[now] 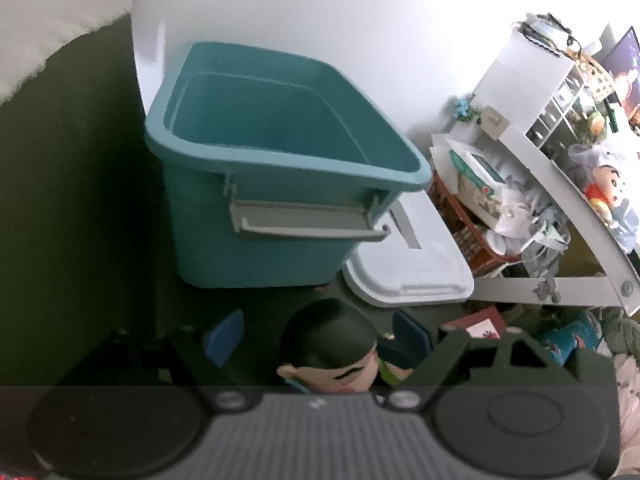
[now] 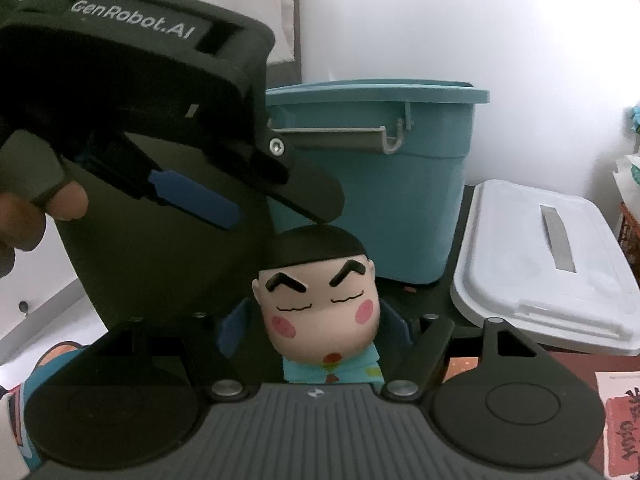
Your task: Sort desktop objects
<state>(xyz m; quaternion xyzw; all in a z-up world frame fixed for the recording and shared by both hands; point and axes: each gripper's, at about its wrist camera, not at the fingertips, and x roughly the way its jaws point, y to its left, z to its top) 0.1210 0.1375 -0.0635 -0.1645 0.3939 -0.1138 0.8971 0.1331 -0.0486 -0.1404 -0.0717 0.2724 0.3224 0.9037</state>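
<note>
Doll head (image 1: 330, 344) between open tool (image 1: 316, 340) before teal bin (image 1: 256, 216)

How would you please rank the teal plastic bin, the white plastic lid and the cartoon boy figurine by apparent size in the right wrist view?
1. Teal plastic bin
2. White plastic lid
3. Cartoon boy figurine, though nearness enlarges it.

doll (image 2: 320, 300) body: hidden behind right gripper housing
bin (image 2: 372, 184) left side: behind left gripper (image 2: 256, 208)
shelf (image 1: 560, 92) items: too small

Dark desk (image 2: 460, 312) carries teal bin (image 2: 376, 184) ahead of my fingers, white lid (image 2: 532, 264) flat right of it.
</note>
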